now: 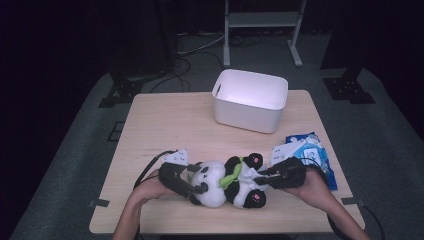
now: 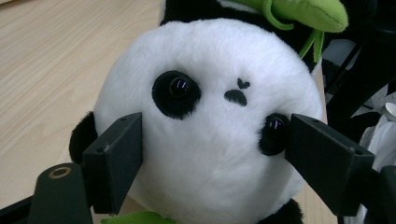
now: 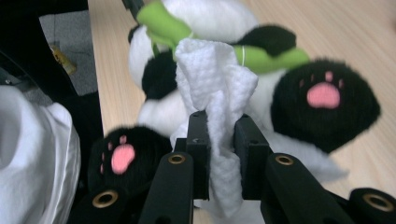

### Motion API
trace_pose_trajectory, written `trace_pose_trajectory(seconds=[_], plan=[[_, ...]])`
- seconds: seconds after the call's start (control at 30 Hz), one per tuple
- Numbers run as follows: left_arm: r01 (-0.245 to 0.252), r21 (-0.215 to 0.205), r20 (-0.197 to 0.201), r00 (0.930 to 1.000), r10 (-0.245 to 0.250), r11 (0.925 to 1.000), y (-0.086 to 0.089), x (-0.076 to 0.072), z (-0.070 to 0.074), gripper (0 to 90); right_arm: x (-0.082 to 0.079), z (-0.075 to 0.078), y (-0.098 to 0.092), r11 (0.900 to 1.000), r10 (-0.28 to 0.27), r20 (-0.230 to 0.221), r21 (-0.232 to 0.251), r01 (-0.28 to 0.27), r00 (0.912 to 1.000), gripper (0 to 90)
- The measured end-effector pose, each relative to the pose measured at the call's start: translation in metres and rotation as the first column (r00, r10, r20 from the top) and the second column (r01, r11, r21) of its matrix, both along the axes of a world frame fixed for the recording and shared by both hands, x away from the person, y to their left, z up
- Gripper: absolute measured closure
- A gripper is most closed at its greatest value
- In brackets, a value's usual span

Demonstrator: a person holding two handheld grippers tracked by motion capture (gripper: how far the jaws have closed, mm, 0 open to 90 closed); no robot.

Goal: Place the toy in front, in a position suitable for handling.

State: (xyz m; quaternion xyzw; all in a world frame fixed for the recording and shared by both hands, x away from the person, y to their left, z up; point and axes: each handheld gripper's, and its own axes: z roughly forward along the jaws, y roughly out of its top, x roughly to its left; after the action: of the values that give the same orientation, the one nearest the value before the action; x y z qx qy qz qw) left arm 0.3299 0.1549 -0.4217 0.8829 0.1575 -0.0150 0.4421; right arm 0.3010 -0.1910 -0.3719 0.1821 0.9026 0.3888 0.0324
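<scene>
White and black plush, the panda (image 1: 227, 182) lies on its side at the near edge of the worktop (image 1: 170, 125), head toward the left gripper (image 1: 192, 184), green scarf at the neck, pink pads on the black paws. Left gripper jaws stand spread wide and press the head from both sides, one at each cheek beside the eyes. Right gripper (image 3: 219, 140) jaws are pressed together on a white wipe (image 3: 217, 98), pinching its folded middle; the wipe's upper end rests against the belly between the paws. Lower body is partly hidden behind the wipe. A white bin (image 1: 250, 100) stands farther back; a blue pack (image 1: 312, 152) lies right, partly covered by the hand.
</scene>
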Motion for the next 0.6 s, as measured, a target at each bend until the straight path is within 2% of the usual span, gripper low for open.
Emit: trace_pose_trajectory(seconds=[0.27,0.47,0.6], plan=[[0.0,-0.005,-0.001,1.0,0.0,1.0,0.0,-0.001,-0.001,18.7,0.012,0.003,0.029,0.999,0.021,0.028,0.024,-0.022,0.9994,76.8],[0.001,-0.001,0.0,1.0,-0.001,1.0,0.0,0.0,-0.001,18.7,0.024,0.006,0.045,1.0,0.012,0.053,-0.008,-0.011,0.9985,76.8],[-0.001,-0.005,0.0,1.0,0.001,1.0,0.001,0.0,-0.001,18.7,0.03,0.011,0.046,1.0,-0.005,0.085,-0.027,0.007,0.9964,76.9]])
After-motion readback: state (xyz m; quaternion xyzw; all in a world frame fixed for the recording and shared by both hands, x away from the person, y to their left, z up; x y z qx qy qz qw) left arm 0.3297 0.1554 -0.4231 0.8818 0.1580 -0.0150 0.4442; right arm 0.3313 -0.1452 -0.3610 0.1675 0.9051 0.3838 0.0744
